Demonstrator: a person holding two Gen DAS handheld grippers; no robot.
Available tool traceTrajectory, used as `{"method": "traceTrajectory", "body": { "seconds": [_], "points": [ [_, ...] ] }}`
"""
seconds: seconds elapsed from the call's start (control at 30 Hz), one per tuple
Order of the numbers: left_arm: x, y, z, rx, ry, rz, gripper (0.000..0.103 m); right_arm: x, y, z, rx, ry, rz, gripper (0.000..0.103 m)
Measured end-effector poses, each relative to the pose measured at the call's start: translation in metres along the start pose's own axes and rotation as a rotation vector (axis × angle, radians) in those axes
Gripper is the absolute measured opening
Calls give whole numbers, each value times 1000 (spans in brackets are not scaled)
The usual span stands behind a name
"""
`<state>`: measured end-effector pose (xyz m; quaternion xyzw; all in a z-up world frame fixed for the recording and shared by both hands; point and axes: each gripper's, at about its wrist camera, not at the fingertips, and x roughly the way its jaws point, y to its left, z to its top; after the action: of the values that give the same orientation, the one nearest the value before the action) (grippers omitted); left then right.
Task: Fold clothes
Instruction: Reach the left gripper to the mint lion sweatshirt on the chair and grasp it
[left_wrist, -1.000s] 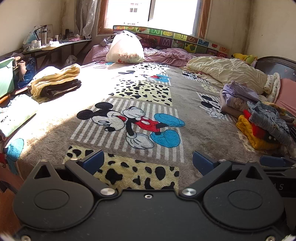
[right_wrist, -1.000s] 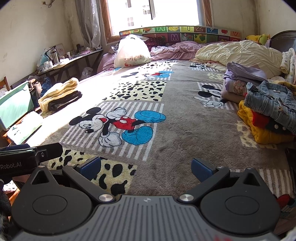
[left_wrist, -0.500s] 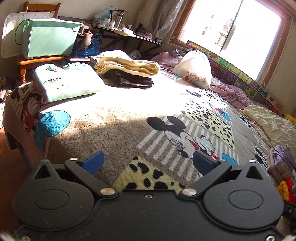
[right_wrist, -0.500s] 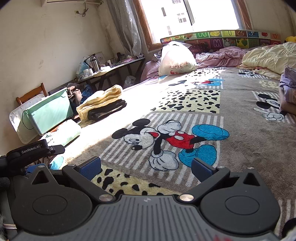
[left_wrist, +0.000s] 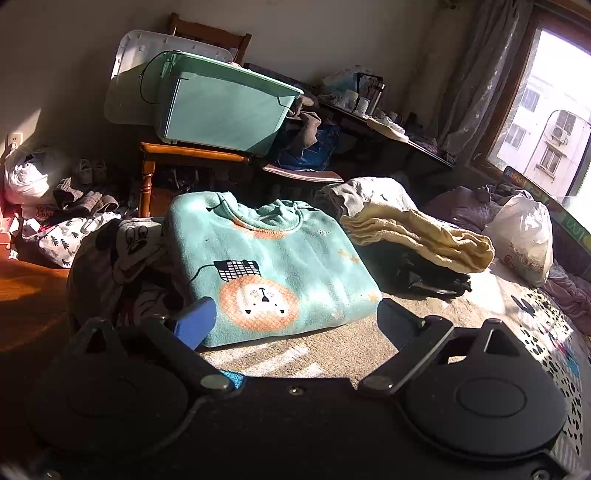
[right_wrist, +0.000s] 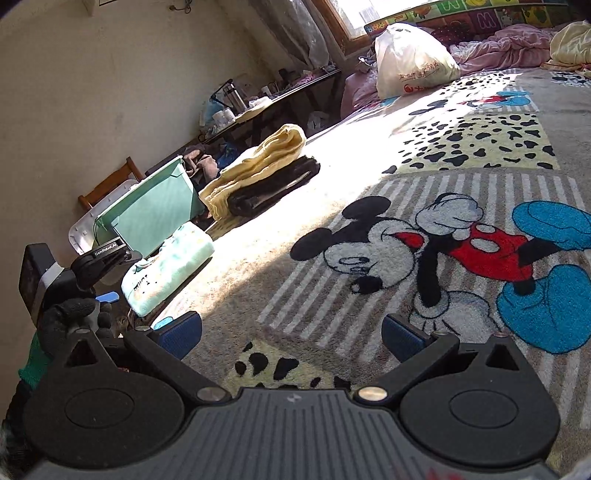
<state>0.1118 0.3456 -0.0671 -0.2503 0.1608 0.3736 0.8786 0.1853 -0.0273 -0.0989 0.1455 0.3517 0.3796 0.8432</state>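
Teal sweater folded | left gripper level, fingers apart, facing it

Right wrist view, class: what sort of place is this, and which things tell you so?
Most likely a lived-in bedroom. A bed covered by a cartoon-mouse blanket fills the view, rumpled pink bedding lies at its far end, and folded clothes sit stacked along its edge under a sunny window.

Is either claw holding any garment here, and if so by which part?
Nothing is held. Left claw and right claw are both open and empty; the folded teal sweater lies untouched.
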Motion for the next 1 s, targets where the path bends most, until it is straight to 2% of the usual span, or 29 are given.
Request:
{"method": "traceTrajectory", "body": {
  "seconds": [0.13,0.27,0.4,0.47,0.53,0.57,0.63,0.7,1.0],
  "points": [
    [39,2,4,93,-32,102,81,21,1,-15,11,44,26,103],
    [69,11,4,148,-26,193,80,37,0,-26,28,81,23,103],
    [82,18,-2,182,6,180,78,44,2,-33,37,110,9,103],
    [80,15,-4,216,-4,192,66,45,4,-35,28,115,3,103],
    [77,10,-7,268,-17,186,40,44,5,-35,25,119,1,103],
    [77,9,-7,268,-19,174,35,44,6,-35,25,121,1,103],
    [72,5,-8,281,-30,148,16,41,8,-35,24,123,3,103],
    [56,-11,-8,283,-50,33,11,35,9,-37,19,124,2,103],
    [-16,-82,-8,283,-143,-489,9,-20,-9,-36,64,56,-42,103]
  ]
}}
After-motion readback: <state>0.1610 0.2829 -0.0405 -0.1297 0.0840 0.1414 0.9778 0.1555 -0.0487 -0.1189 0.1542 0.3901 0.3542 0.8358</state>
